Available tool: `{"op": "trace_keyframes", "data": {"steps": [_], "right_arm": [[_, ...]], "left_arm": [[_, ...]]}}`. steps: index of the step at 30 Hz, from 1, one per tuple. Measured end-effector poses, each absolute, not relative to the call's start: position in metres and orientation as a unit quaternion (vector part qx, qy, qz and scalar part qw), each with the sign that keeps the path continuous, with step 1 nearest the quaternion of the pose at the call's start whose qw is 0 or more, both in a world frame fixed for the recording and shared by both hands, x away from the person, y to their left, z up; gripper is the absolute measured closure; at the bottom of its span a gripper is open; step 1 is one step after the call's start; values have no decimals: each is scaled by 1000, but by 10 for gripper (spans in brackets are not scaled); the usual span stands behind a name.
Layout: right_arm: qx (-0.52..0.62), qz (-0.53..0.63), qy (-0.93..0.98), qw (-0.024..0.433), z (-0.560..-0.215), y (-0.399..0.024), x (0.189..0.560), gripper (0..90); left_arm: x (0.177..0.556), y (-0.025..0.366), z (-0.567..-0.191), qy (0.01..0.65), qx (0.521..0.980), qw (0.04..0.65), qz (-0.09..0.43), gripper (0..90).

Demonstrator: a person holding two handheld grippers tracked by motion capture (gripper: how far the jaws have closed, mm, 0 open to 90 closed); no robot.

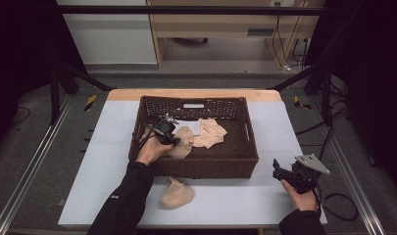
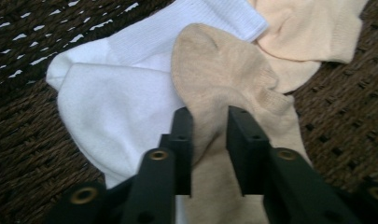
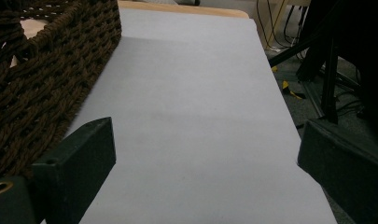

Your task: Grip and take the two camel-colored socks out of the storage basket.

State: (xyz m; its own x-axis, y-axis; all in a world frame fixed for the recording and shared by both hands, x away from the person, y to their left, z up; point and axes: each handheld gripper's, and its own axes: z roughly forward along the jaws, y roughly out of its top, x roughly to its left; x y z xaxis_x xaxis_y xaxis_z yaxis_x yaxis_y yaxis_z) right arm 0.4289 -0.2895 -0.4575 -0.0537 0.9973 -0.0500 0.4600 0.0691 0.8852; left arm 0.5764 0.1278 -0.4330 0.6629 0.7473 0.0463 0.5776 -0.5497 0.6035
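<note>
1. Four socks on high: three inside the woven basket [image 1: 193, 166], one tan spare [image 1: 176, 194] on the mat near its front wall. Left gripper [image 1: 167, 133] down among them, right gripper [image 1: 284, 172] parked far right.
2. Up close now: left gripper [image 2: 209, 122] clenched on the tan sock [image 2: 224, 88], pinching a fold, probably to lift it off the white sock [image 2: 112, 105]; paler sock [image 2: 308, 32] beyond.
3. Over right: right gripper [image 3: 205, 154] released wide above bare mat [image 3: 191, 93], basket [image 3: 42, 79] at left, seemingly waiting.
</note>
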Motion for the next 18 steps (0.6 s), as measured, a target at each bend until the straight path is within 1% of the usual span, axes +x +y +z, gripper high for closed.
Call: {"op": "trace_keyframes", "data": {"steps": [2,3,4,5,7,8,9,10,15,17,18], "right_arm": [[578,361,630,372,-458,-289,429,46],[579,361,630,372,-458,-289,429,46],[579,361,630,372,-457,-289,429,47],[579,361,630,372,-457,-289,429,47],[579,361,629,372,-457,-289,428,47],[578,361,630,373,-457,-290,428,47],[578,361,630,373,-457,-290,428,47],[577,361,629,374,-457,-290,428,47],[579,361,630,373,-457,-289,428,47],[578,360,630,374,-457,-290,428,47],[578,361,630,374,-457,-290,428,47]], "left_arm": [[575,127,-432,378,868,284,150,788],[574,126,-431,373,870,285,150,788],[573,125,-430,371,871,283,152,830],[573,125,-430,371,871,283,152,850],[573,126,-427,374,867,290,154,866],[571,127,-424,374,862,305,155,874],[571,127,-424,374,862,305,155,876],[568,129,-420,371,855,324,164,877],[563,133,-413,366,835,367,185,879],[562,135,-411,368,824,389,187,879],[562,135,-411,368,824,389,187,879]]}}
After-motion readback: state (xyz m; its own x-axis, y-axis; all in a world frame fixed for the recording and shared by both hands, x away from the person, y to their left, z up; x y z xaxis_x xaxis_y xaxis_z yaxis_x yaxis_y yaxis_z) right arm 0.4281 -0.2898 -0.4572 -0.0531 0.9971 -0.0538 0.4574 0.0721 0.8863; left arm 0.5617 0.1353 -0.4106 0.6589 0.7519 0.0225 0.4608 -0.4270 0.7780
